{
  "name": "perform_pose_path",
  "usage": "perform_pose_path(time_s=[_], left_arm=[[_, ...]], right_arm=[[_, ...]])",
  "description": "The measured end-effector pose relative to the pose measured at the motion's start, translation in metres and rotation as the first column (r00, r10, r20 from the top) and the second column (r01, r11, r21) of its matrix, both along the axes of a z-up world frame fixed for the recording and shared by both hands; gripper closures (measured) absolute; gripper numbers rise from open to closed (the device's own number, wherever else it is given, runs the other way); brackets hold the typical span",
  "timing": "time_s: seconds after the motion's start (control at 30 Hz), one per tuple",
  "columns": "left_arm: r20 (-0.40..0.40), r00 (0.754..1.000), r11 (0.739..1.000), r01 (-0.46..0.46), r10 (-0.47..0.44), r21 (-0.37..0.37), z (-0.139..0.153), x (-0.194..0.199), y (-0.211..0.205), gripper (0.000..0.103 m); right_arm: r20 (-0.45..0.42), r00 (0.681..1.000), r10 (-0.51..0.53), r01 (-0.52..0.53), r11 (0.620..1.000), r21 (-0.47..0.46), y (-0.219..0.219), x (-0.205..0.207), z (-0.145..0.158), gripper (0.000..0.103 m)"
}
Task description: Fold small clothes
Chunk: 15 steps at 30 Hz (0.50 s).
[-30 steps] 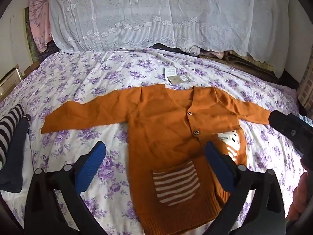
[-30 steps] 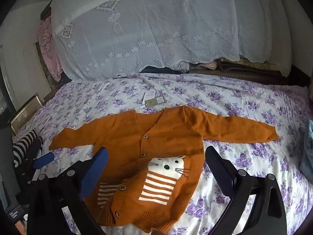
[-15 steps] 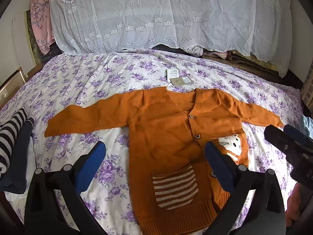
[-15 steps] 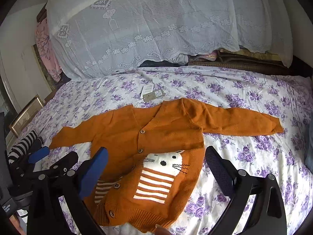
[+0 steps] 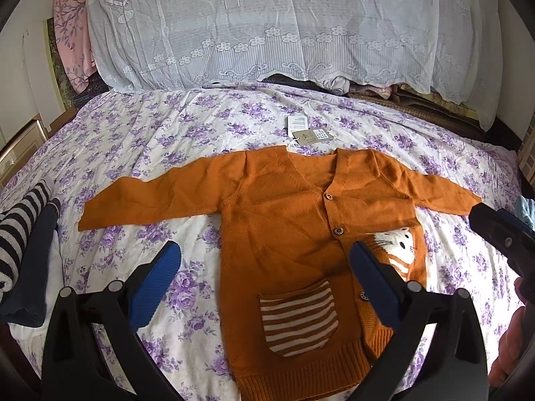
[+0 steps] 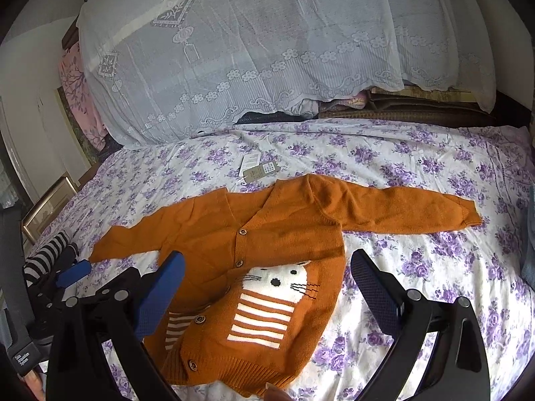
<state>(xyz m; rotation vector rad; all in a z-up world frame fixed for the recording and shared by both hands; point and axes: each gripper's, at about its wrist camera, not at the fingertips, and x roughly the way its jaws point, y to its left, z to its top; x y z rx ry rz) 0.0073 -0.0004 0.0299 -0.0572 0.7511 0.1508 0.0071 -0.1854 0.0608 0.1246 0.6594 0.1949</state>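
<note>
An orange knit cardigan [image 5: 287,220] lies flat and face up on the bed, sleeves spread to both sides; it also shows in the right wrist view [image 6: 287,234]. It has a striped pocket [image 5: 297,320] and a white cat patch [image 6: 274,300]. Paper tags [image 5: 306,132] lie at its collar. My left gripper [image 5: 264,280] is open and empty above the cardigan's lower left part. My right gripper [image 6: 267,287] is open and empty above its hem, over the cat patch.
The bed has a purple flowered sheet [image 5: 160,147]. A white lace cover [image 5: 267,23] drapes a pile at the back. Striped and dark folded clothes [image 5: 23,244] lie at the left edge. The right gripper shows at the right edge of the left wrist view [image 5: 501,234].
Both grippers have drawn back and risen a little, so more of the cardigan shows. The cardigan has not moved.
</note>
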Motion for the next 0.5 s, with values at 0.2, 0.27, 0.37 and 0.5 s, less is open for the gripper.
perform_pose_path(time_s=[0.2,0.27,0.37,0.5], left_arm=[[0.004,1.0,1.0,-0.008,0.008,0.015,0.0005,-0.0022,-0.0008,0.004],[0.004,1.0,1.0,-0.01,0.009,0.021,0.0015,-0.0017,-0.0023,0.004],[0.003,1.0,1.0,-0.01,0.009,0.022,0.0015,-0.0021,-0.003,0.004],[0.002,1.0,1.0,-0.013,0.013,0.024,0.0023,-0.0013,-0.0037,0.004]], right_arm=[[0.002,1.0,-0.003,0.003,1.0,0.009,-0.0016,-0.0008,0.0016,0.003],[0.004,1.0,-0.004,0.004,1.0,0.009,-0.0016,-0.0017,0.0015,0.003],[0.004,1.0,-0.003,0.003,1.0,0.011,-0.0018,-0.0019,0.0016,0.003],[0.005,1.0,-0.003,0.003,1.0,0.012,-0.002,-0.0022,0.0016,0.003]])
